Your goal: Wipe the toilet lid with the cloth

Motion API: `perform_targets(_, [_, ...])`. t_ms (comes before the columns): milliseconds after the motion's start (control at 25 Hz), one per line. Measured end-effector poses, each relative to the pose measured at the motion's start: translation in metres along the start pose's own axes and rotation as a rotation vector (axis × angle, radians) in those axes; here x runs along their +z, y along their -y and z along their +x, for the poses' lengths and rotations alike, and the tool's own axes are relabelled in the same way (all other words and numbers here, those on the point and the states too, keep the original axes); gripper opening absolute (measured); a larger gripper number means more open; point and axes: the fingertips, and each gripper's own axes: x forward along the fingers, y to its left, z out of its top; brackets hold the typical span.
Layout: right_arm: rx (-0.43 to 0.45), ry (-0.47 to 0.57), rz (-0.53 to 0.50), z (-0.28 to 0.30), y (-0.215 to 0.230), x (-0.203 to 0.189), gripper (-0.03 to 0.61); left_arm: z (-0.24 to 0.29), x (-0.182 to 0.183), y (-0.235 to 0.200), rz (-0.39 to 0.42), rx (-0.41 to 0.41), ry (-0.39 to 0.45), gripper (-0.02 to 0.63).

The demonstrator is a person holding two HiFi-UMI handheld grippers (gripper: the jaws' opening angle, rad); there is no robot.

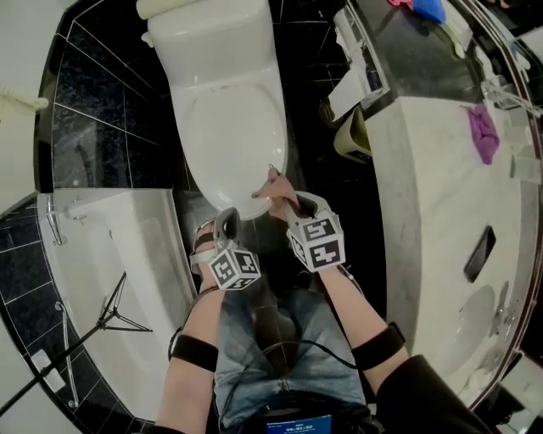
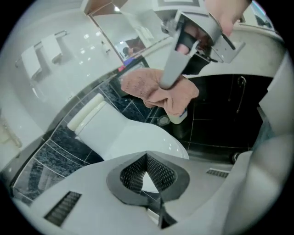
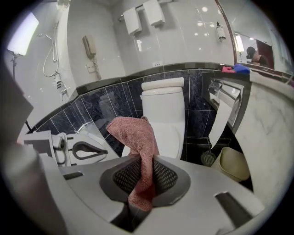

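Denim-clad legs point(image 1: 254, 356) and two forearms point(image 1: 191, 339) banded with black straps fill the foreground of the head view as a person stands facing a white toilet. Ahead of them, the right tongs point(image 3: 146, 174) are clenched on a pink cloth point(image 3: 135, 133). It runs up between the ribbed pads and flops over above them, just over the front edge of the closed toilet lid point(image 1: 229, 127). Whether the cloth touches the lid cannot be made out. The left tongs point(image 2: 147, 158) are clenched shut, pad tips meeting, with nothing between them. They sit beside the right pair, near the front tip of the toilet.

Both hands are largely hidden behind the marker cubes point(image 1: 233, 267) in the head view; only the left gripper view shows part of the right hand point(image 2: 225, 13), wrapped round its handle. The cistern point(image 1: 212, 34) is cut off at the top edge. A marble bench point(image 1: 441, 178) at right, carrying a purple rag point(image 1: 482, 131), bends out of frame, as does the bathtub point(image 1: 102, 254) at left.

Both arms reach forward side by side, the tongs angled downward toward the toilet.
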Motion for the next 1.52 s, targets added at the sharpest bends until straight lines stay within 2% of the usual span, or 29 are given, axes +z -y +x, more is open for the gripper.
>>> perform_targets(160, [0.017, 0.025, -0.019, -0.042, -0.021, 0.051, 0.078, -0.067, 0.036, -0.065, -0.192, 0.017, 0.053, 0.0])
perform_targets(360, [0.04, 0.053, -0.039, -0.094, -0.043, 0.107, 0.078, -0.153, 0.08, -0.141, -0.514, -0.017, 0.144, 0.0])
perform_targets(480, [0.046, 0.07, -0.063, -0.12, -0.055, 0.133, 0.078, -0.201, 0.106, -0.183, -0.583, -0.018, 0.205, 0.0])
perform_targets(680, [0.044, 0.098, -0.069, -0.149, -0.078, 0.178, 0.078, -0.25, 0.123, -0.233, -0.62, -0.009, 0.263, 0.0])
perform_targets(920, [-0.001, 0.118, -0.066, -0.141, -0.086, 0.213, 0.078, -0.26, 0.131, -0.282, -0.593, -0.028, 0.32, 0.0])
perform_targets(1240, [-0.159, 0.169, -0.002, -0.128, -0.046, 0.262, 0.078, -0.228, 0.161, -0.331, -0.502, -0.124, 0.401, 0.0])
perform_targets(1520, [-0.26, 0.192, 0.045, -0.141, 0.013, 0.288, 0.078, -0.198, 0.212, -0.343, -0.447, -0.196, 0.431, 0.0])
